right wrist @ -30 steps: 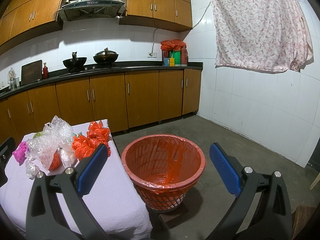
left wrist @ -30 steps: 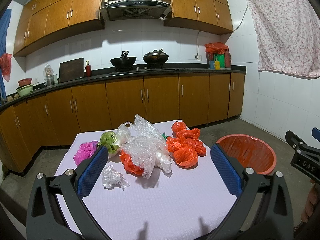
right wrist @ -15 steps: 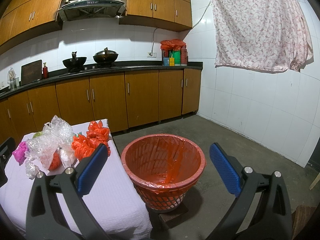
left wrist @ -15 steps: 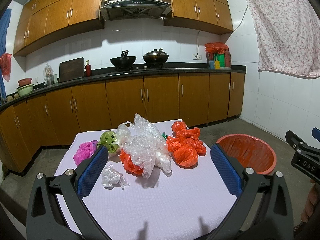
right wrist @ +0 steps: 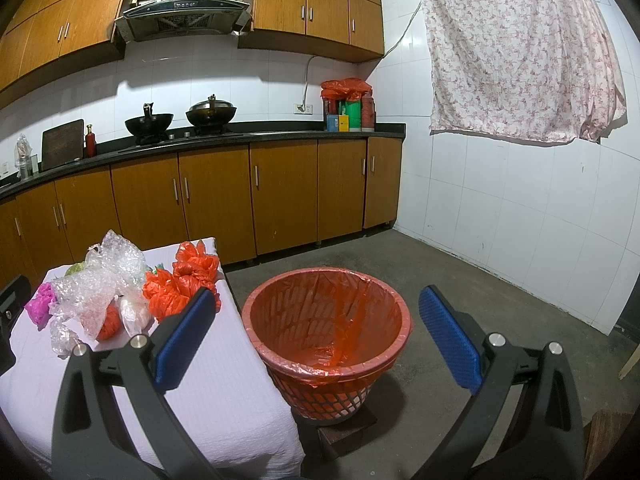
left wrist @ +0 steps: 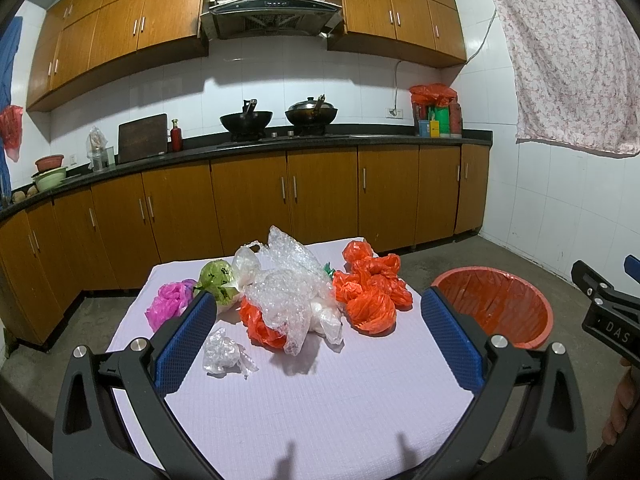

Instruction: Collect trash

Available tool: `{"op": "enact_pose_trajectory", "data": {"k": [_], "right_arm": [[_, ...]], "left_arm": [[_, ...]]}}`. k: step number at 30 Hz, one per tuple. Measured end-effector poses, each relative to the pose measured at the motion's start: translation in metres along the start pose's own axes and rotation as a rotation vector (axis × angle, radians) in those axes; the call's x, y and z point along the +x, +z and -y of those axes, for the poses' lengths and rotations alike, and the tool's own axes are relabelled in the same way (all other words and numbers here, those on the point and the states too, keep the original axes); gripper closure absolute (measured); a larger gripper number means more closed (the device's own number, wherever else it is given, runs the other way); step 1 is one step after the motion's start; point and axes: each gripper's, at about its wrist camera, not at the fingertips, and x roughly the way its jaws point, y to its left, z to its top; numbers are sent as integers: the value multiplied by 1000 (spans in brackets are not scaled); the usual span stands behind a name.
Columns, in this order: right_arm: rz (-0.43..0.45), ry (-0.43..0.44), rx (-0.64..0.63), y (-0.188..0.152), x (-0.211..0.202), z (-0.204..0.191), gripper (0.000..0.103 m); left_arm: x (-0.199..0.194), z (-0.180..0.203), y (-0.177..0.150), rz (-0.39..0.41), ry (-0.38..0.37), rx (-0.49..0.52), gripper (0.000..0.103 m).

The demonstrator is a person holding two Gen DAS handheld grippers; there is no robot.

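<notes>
A heap of crumpled plastic lies on the white-clothed table (left wrist: 304, 412): orange bags (left wrist: 370, 296), clear bubble wrap (left wrist: 286, 290), a pink bag (left wrist: 166, 306), a green ball (left wrist: 218, 276) and a small clear wad (left wrist: 224, 354). My left gripper (left wrist: 316, 336) hovers open above the table's near half, nothing between its blue pads. The orange-lined basket (right wrist: 328, 316) stands on the floor right of the table. My right gripper (right wrist: 316, 336) is open, held above and in front of the basket, empty. In the right wrist view the heap (right wrist: 120, 288) sits at the left.
Wooden cabinets and a black counter (left wrist: 280, 146) with two woks run along the far wall. A floral cloth (right wrist: 520, 48) hangs on the right wall. Bare concrete floor (right wrist: 460, 280) surrounds the basket. A hand (left wrist: 620, 404) shows at the right edge.
</notes>
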Motion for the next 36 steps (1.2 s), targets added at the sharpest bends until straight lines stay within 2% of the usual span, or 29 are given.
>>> {"op": "enact_pose_trajectory", "data": {"k": [8,13,17,20,28,36], "right_arm": [[-7,4,0,2,1,-1,4],[-26,30,-3,-6,10,-1,4],[-41,48,-12,-7,21,-9,4],[-62,79,-19,-7,29,-17,4],[-141,189,-30,-11,62,-50,14],[-197,272,-62,-11,103,-93,19]], "left_arm": [[-1,0,-4,-9,11,-4,2],[4,-11,-10,-43,29,-23,2],[12,-35,-17,-74,68,-49,2],[15,-56,-23,-96,117,-72,2],[22,-111,-41,-143,231,-127,2],[51,-126,-50,-186,237,-132,2]]}}
